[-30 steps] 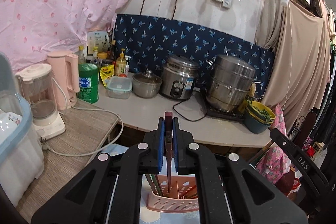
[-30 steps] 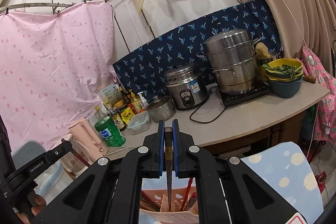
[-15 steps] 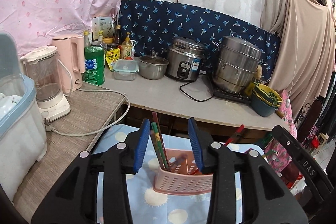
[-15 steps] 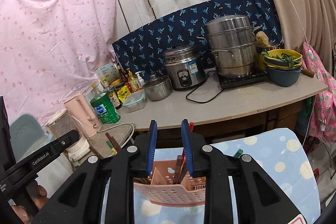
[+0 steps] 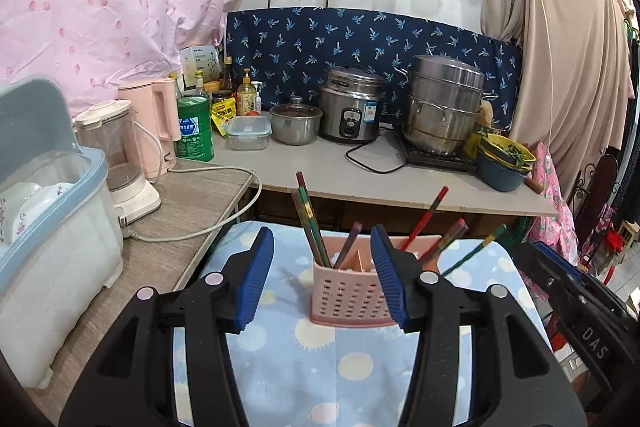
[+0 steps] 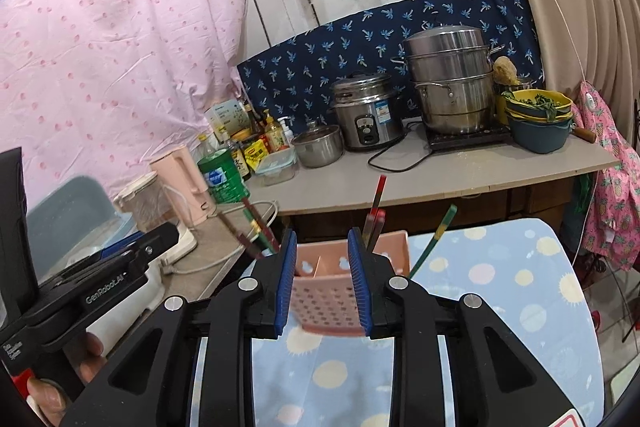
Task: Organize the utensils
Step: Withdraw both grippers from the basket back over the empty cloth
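A pink perforated utensil holder (image 5: 349,294) stands on a blue cloth with sun prints (image 5: 320,355). Several chopsticks (image 5: 307,219) stand in it, leaning left and right. It also shows in the right wrist view (image 6: 329,298), with chopsticks (image 6: 377,207) sticking up. My left gripper (image 5: 322,279) is open and empty, just in front of the holder. My right gripper (image 6: 322,281) is open and empty, its blue pads either side of the holder's near face. The right gripper's body shows at the right edge of the left wrist view (image 5: 576,311).
A grey counter (image 5: 360,171) behind holds a rice cooker (image 5: 352,109), a steel steamer pot (image 5: 442,111), a small pot (image 5: 296,123), bottles and stacked bowls (image 5: 506,159). A blender (image 5: 116,155), pink kettle (image 5: 154,123) and dish box (image 5: 44,211) stand at left.
Both grippers were shut on a chopstick each over the holder. They have opened, the chopsticks now stand in the holder, and both grippers have drawn back.
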Demonstrator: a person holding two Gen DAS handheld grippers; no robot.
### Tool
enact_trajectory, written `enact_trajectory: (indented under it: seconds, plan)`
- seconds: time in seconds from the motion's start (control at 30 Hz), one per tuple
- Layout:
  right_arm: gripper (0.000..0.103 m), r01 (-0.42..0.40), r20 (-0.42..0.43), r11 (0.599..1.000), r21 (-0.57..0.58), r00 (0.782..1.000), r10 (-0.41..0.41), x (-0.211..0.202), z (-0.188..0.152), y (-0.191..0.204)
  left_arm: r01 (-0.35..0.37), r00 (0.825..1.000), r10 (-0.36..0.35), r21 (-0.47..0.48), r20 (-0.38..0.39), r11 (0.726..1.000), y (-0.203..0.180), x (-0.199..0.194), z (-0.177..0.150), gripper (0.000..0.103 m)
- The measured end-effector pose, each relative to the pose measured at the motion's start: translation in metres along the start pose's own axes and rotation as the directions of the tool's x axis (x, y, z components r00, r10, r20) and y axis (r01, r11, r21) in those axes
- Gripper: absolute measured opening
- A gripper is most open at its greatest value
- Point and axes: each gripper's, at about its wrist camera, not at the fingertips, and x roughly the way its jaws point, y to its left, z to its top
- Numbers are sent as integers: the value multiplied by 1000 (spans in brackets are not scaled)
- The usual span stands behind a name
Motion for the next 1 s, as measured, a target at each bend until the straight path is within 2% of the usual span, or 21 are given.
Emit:
enact_trajectory:
  seconds: [0.23,0.37,0.57,1.0]
  plan:
    - [27,9,-33,1000,-16,999,-10,-23,-31,12,-3,1000,3,16,-26,1000,0,-20,-24,48]
    - [32,9,-48,1000,-13,999,-9,-34,-50,14,-1,999,2,25,-49,1000,-2,-28,-42,48]
    - [32,17,-78,1000,-9,997,-18,-45,-77,16,-11,997,13,24,-75,1000,1,-35,-65,49]
    - [40,75,-117,995,-71,990,-83,-60,-124,25,-41,990,44,25,-132,999,6,-47,-118,62]
